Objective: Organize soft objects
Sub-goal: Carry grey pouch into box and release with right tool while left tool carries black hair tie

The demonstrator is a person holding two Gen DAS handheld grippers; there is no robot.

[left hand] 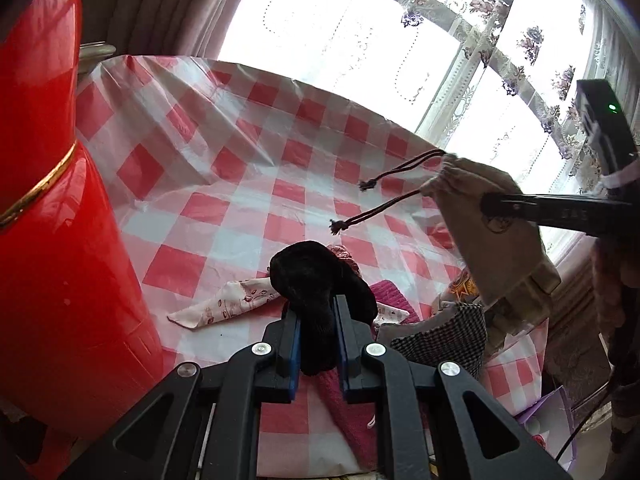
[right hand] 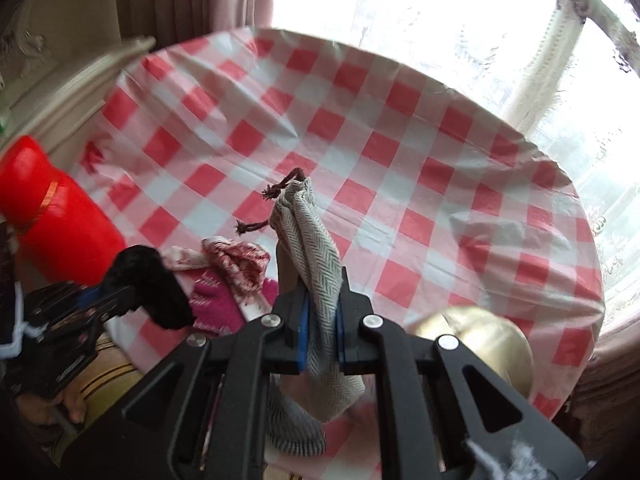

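Window-lit table under a red-and-white checked cloth. The right gripper is clenched on a herringbone drawstring pouch held above the table, long axis along the fingers, cord end pointing away; the left gripper is clenched on a black plush piece. Both appear mid-carry; next calls for a sorting spot, perhaps the red container.

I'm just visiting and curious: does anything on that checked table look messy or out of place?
Yes. A floral cloth lies crumpled near the table's edge, the checked tablecloth is creased, and several soft items sit piled at the near side. Nothing looks spilled or torn.
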